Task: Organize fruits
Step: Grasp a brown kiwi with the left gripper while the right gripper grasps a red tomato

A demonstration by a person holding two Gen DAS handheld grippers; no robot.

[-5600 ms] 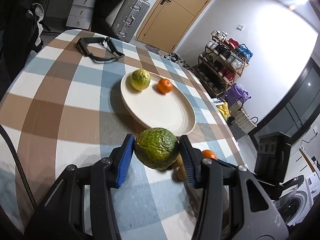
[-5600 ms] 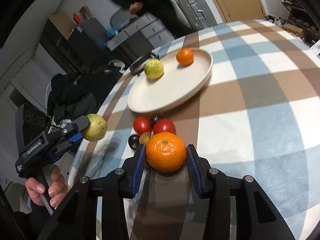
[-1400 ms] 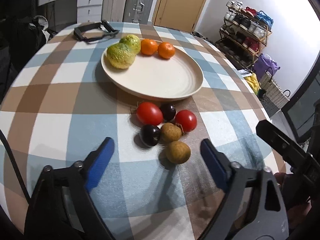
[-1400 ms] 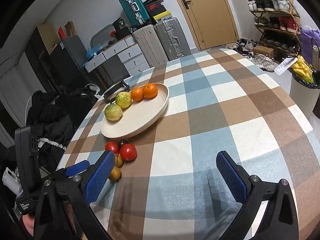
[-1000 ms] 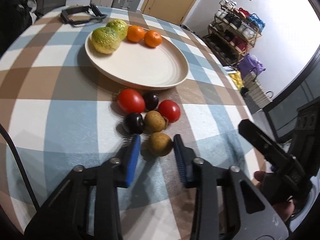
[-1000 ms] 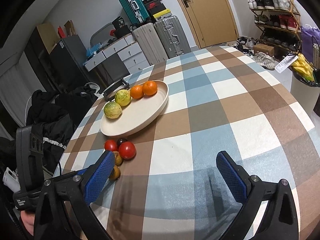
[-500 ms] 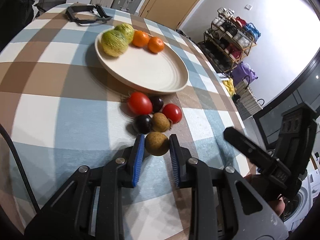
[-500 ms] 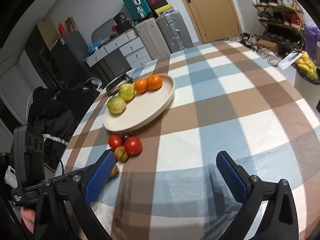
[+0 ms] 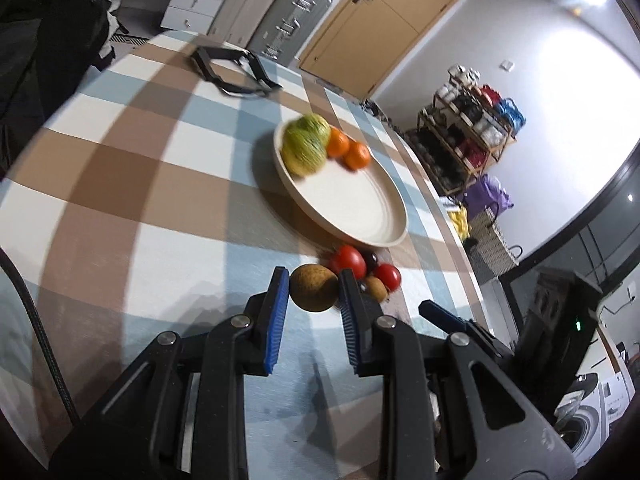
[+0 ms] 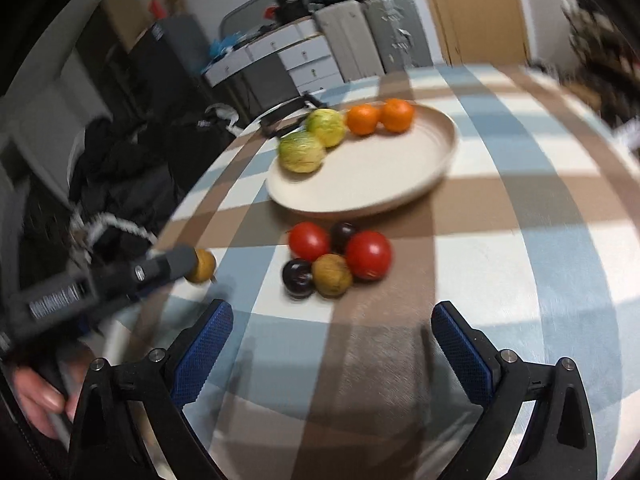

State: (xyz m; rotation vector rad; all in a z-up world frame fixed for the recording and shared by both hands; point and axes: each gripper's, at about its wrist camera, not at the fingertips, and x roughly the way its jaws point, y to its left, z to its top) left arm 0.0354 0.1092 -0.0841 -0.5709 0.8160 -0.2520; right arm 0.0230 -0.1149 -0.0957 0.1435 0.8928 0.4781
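Observation:
My left gripper point(image 9: 314, 290) is shut on a small brown round fruit point(image 9: 314, 287), held above the checked tablecloth; in the right wrist view that fruit point(image 10: 202, 266) shows at the left gripper's tip, at the left. The cream plate point(image 9: 360, 200) holds two green-yellow citrus point(image 9: 305, 148) and two oranges point(image 9: 352, 152). In front of the plate point(image 10: 400, 184) lie two red tomatoes point(image 10: 368, 254), two dark plums point(image 10: 298, 276) and one brown fruit point(image 10: 332, 276). My right gripper point(image 10: 332, 338) stands open just short of that cluster, with nothing between its pads.
A black strap point(image 9: 232, 68) lies at the table's far end. Suitcases point(image 9: 280, 8), drawers and a door stand behind the table. A shoe rack point(image 9: 472, 120) is at the right. A hand point(image 10: 40, 396) holds the left gripper's handle near the table's left edge.
The left gripper has lifted the brown fruit away from the cluster and swung left. The right gripper, still open, has moved in close to the remaining fruits.

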